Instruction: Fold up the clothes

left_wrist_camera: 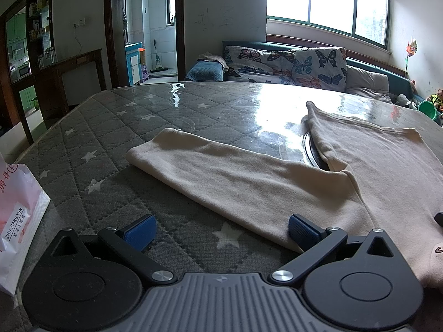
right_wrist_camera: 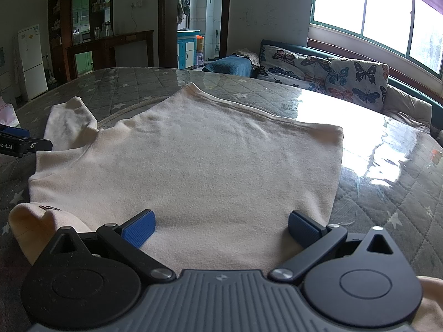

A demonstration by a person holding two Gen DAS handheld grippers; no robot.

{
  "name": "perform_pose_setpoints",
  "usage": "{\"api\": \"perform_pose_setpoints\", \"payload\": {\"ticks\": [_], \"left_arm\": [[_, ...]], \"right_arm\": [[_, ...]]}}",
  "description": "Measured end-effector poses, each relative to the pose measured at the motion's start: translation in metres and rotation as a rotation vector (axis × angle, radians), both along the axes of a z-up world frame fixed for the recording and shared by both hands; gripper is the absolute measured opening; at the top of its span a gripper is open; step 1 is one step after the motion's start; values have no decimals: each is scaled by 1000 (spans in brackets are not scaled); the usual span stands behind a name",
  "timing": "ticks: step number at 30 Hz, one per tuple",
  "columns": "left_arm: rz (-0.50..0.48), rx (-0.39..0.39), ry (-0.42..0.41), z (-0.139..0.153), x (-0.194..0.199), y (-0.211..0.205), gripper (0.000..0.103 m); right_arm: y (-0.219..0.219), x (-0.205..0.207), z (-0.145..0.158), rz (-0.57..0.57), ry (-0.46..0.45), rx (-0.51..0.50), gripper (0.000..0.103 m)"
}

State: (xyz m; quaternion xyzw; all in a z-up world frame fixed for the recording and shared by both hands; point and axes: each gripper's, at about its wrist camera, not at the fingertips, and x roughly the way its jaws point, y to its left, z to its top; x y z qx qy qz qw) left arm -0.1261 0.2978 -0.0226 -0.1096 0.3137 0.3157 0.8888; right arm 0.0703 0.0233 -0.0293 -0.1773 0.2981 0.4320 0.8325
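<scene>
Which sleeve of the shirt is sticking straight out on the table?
The left sleeve, beside the left gripper, lies stretched out flat from the cream shirt. No sleeve sticks out on the right side; that edge runs straight.

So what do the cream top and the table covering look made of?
The cream top looks like soft, matte fleece or brushed knit: fuzzy nap. The table covering looks like grey quilted star-print fabric under a clear glossy sheet, probably plastic: window glare.
</scene>
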Motion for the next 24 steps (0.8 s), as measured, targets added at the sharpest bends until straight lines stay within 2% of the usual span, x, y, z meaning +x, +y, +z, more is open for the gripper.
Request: {"api": "perform_pose_setpoints", "payload": {"ticks": [24], "left_arm": [[0, 1, 4, 0, 0, 0, 103]], "right_arm": [[-3, 0, 2, -6, 10, 11, 103]]}}
